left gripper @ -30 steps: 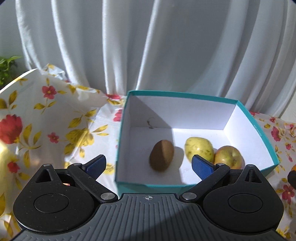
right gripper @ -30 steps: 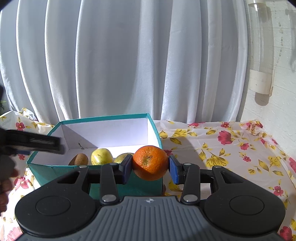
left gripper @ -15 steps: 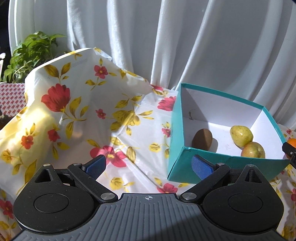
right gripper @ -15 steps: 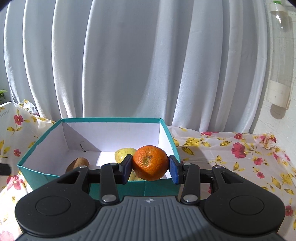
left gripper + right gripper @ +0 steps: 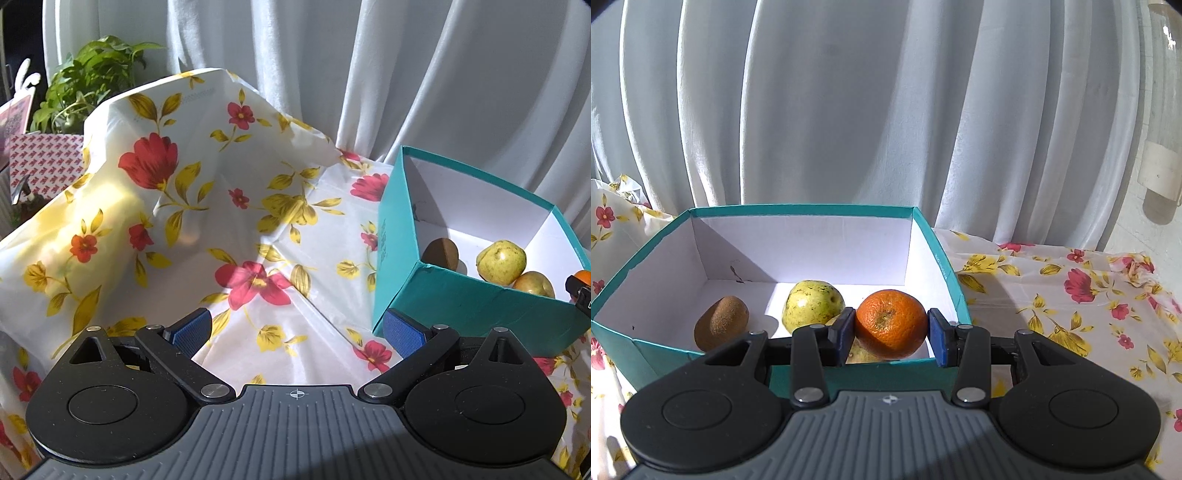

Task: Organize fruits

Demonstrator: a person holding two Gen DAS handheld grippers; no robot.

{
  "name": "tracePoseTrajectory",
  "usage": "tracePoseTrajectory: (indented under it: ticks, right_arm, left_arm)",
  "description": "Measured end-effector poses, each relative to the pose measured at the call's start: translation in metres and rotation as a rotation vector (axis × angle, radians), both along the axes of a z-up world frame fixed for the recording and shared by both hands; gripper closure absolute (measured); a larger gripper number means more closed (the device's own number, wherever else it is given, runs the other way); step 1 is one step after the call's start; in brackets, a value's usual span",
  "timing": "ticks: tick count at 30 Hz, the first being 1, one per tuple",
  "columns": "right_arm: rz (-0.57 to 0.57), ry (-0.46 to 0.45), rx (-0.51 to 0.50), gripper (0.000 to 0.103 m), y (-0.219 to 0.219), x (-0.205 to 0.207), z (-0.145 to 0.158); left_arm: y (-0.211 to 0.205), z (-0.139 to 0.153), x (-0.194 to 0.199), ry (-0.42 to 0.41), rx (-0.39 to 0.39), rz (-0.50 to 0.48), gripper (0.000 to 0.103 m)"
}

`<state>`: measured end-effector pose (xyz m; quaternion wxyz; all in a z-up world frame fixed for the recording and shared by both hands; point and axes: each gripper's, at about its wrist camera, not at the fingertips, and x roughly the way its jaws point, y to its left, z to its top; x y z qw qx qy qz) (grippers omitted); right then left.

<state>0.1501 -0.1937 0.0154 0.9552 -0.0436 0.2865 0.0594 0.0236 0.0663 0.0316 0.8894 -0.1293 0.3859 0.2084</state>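
In the right wrist view the right gripper (image 5: 891, 334) fills the lower half of the frame, and its two blue pads press on either side of an orange (image 5: 890, 324). The jaws stand only partly apart, just as wide as the fruit. The orange hangs over the near right part of a teal box (image 5: 945, 266) with white inner walls, just above the near wall.

Inside the box, toward the lower left, a brown kiwi (image 5: 721, 322) lies on the floor. A yellow-green pear (image 5: 812, 304) sits at the centre, just left of the left pad. A second yellowish fruit shows only as a sliver under the orange and between the pads; I cannot tell what it is from this view. The box stands on a flowered tablecloth (image 5: 1071, 295) that runs off to the right. A white curtain (image 5: 849, 110) covers the upper half of the frame.

In the left wrist view the left gripper (image 5: 297, 330) sits at the bottom of the frame with its blue pads wide apart and nothing between them. Below it lies the flowered tablecloth (image 5: 184, 221), which rises in a hump at the upper left. The teal box (image 5: 461, 299) is at the right edge, seen corner-on. In it are the kiwi (image 5: 441, 253), the pear (image 5: 500, 261) and a yellow-red apple (image 5: 533, 283), the pear and apple touching. At the far right edge a bit of the orange (image 5: 584, 275) shows. A green potted plant (image 5: 88, 81) stands in the upper left corner.
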Motion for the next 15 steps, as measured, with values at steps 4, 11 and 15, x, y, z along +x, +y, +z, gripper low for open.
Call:
tracePoseTrajectory:
  ticks: [4,11,15]
  right_arm:
    - [-0.005,-0.002,-0.005,0.062,-0.0017,0.0009,-0.0007]
    - [-0.011,-0.005,-0.013,0.060,-0.0043,-0.0002,0.0009]
    - [-0.010,-0.020,0.013,0.047,-0.0097,-0.0073,0.0084]
  left_arm:
    - [0.0002,-0.0006,-0.0013,0.008,0.001,-0.003,0.002]
    - [-0.0040,0.0000,-0.0018,0.014,0.006,-0.013,0.002]
    - [-0.0040,0.0006,-0.0054,0.014,0.013,-0.008,0.002]
